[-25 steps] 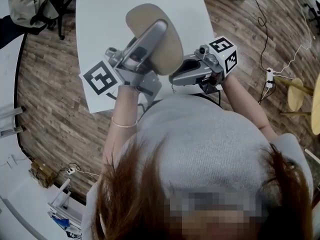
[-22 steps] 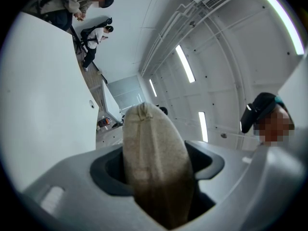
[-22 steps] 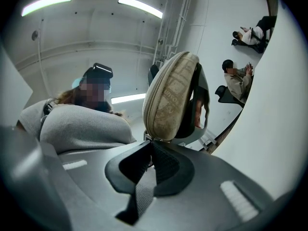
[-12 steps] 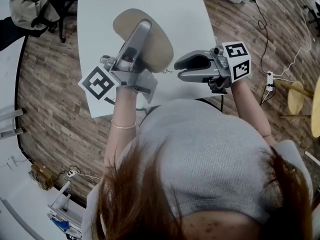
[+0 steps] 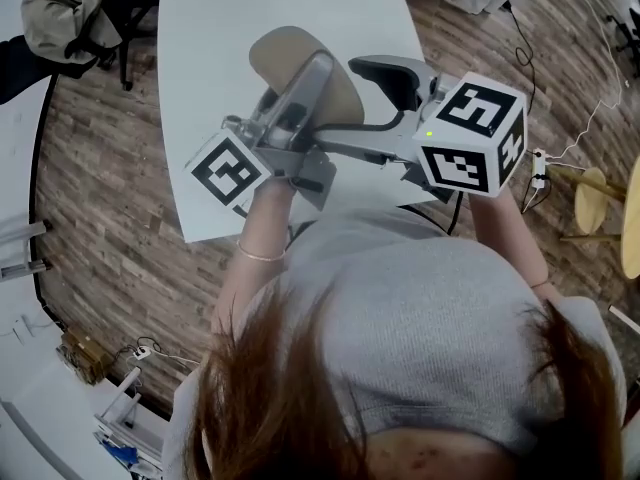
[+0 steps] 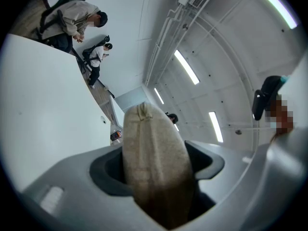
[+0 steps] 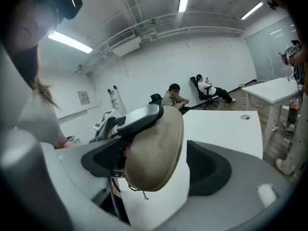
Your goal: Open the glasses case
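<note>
While the left gripper (image 6: 156,165) is clamping the beige oval fabric glasses case (image 5: 290,53) in its fingers (image 6: 106,172) — raised above the white surface (image 5: 230,28) — the right gripper (image 7: 156,165) is spreading wide, its fingers (image 7: 209,170) having just been opening; the closed case is sitting loosely between them.

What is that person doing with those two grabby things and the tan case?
A person is trying to open a tan glasses case above a white table, with a tool in each hand. The left tool is clamped on the case and holds it up in the air. The right tool has just been opening its jaws. The case shows between them, but they are not squeezing it. The case looks closed.
</note>
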Demonstrator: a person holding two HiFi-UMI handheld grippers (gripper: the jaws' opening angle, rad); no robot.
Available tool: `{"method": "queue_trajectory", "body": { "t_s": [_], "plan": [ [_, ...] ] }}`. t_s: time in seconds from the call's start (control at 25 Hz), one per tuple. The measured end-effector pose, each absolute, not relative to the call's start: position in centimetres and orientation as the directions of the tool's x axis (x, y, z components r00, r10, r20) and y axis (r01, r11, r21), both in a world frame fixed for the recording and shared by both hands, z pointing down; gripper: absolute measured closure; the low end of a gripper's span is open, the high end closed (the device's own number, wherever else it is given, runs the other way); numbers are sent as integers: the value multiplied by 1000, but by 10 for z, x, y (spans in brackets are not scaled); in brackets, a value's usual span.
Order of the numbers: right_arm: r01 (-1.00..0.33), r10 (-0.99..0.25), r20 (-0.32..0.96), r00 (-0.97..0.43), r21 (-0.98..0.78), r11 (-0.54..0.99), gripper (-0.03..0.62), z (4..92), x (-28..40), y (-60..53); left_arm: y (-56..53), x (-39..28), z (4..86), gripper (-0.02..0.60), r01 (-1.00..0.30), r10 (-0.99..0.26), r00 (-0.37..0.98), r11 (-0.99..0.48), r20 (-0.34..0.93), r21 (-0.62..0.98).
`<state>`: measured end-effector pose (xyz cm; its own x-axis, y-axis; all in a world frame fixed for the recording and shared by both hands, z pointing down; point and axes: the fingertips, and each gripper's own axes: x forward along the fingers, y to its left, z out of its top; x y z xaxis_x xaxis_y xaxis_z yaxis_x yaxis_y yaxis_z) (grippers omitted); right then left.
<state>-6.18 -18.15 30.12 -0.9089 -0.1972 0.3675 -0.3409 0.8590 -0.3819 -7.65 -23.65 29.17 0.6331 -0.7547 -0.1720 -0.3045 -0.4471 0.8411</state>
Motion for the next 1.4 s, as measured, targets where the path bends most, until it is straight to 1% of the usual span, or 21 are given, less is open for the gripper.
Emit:
{"method": "queue_trajectory", "body": {
  "t_s": [0.08, 0.16, 0.2, 0.28, 0.36, 0.44, 0.48, 0.56, 0.64, 0.76, 0.88, 0.96, 1.04, 1.08, 1.12, 1.4],
  "plan": [
    [-373, -206, 426, -881, -358, 856, 166, 313, -66, -182, -235, -68, 289, 249, -300, -740, 648, -466, -182, 832],
    [-387, -203, 451, -869, -364, 847, 167, 321, -66, -183, -232, -57, 288, 249, -317, -725, 666, -485, -173, 815],
    [-389, -196, 461, -866, -372, 843, 154, 325, -64, -183, -232, -53, 290, 249, -333, -723, 671, -489, -162, 806],
    [-393, -179, 487, -855, -383, 836, 169, 331, -63, -183, -231, -48, 295, 250, -372, -721, 681, -496, -132, 785],
    [-411, -196, 503, -842, -361, 837, 180, 335, -61, -184, -231, -50, 298, 245, -433, -728, 678, -501, -95, 749],
    [-442, -239, 504, -830, -334, 832, 183, 337, -57, -188, -235, -65, 299, 207, -519, -769, 637, -488, -64, 701],
    [-457, -253, 503, -826, -336, 824, 185, 340, -54, -191, -237, -78, 299, 202, -563, -797, 601, -472, -56, 678],
    [-470, -252, 499, -829, -378, 798, 189, 351, -49, -193, -241, -106, 300, 204, -630, -851, 522, -427, -55, 649],
    [-472, -224, 509, -831, -432, 768, 189, 371, -49, -193, -242, -125, 303, 218, -670, -882, 470, -389, -45, 632],
    [-497, -179, 579, -795, -453, 740, 189, 414, -56, -191, -239, -131, 311, 281, -705, -891, 453, -372, -19, 604],
    [-518, -128, 662, -738, -435, 736, 189, 456, -64, -187, -236, -128, 320, 371, -731, -892, 451, -363, 10, 578],
    [-534, -104, 714, -692, -410, 739, 189, 479, -65, -186, -236, -125, 327, 400, -753, -893, 448, -348, 49, 558],
    [-550, -93, 751, -654, -387, 740, 187, 494, -64, -186, -236, -126, 333, 494, -781, -898, 431, -323, 86, 535],
    [-556, -90, 765, -638, -378, 740, 186, 500, -63, -185, -236, -128, 334, 528, -793, -903, 418, -311, 97, 523],
    [-561, -86, 776, -624, -369, 741, 186, 504, -62, -184, -235, -130, 334, 545, -801, -907, 408, -303, 101, 516],
    [-573, -67, 819, -570, -337, 747, 178, 518, -65, -182, -231, -135, 332, 568, -799, -907, 409, -305, 96, 518]
  ]
}}
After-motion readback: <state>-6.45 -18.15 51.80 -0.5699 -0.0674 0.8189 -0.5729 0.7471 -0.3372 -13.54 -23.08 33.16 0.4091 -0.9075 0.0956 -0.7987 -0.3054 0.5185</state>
